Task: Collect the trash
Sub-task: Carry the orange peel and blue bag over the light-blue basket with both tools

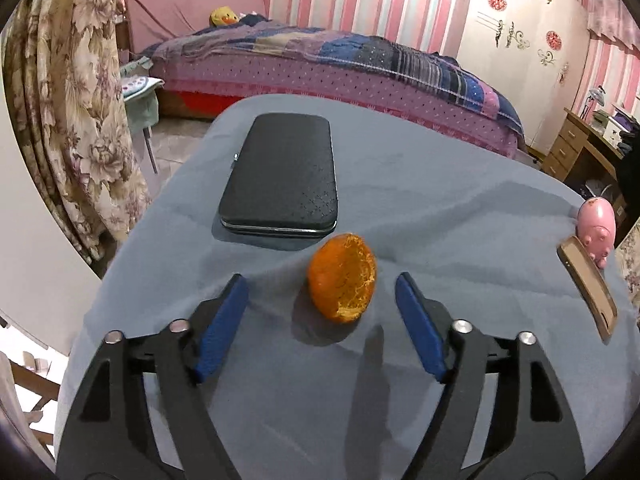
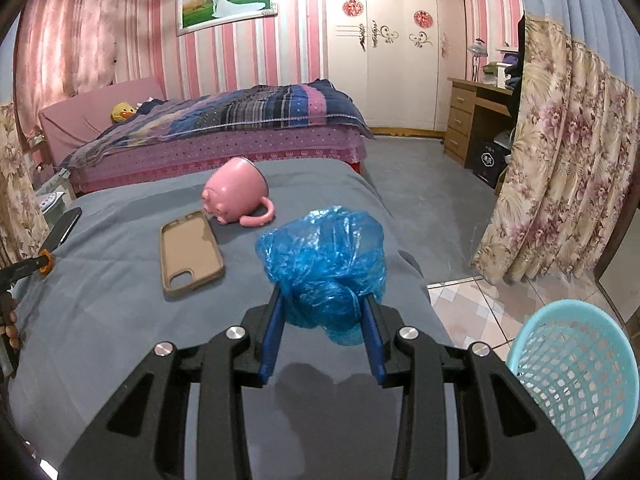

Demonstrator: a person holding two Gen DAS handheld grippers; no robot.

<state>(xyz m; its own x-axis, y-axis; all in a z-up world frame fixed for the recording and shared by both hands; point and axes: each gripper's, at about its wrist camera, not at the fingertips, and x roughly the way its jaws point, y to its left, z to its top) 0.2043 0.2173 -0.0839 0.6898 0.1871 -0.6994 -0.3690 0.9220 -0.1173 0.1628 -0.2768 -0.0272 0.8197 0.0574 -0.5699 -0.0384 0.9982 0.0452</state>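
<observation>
A piece of orange peel lies on the grey cloth-covered table. My left gripper is open, its blue pads standing apart on either side of the peel without touching it. In the right wrist view my right gripper is shut on a crumpled blue plastic bag, held above the table's right edge. A pale blue mesh basket stands on the floor at the lower right, below and to the right of the bag.
A black zip case lies just behind the peel. A tan phone case and a pink pig mug on its side rest mid-table. A hand shows at the left edge. Behind are a bed and floral curtains.
</observation>
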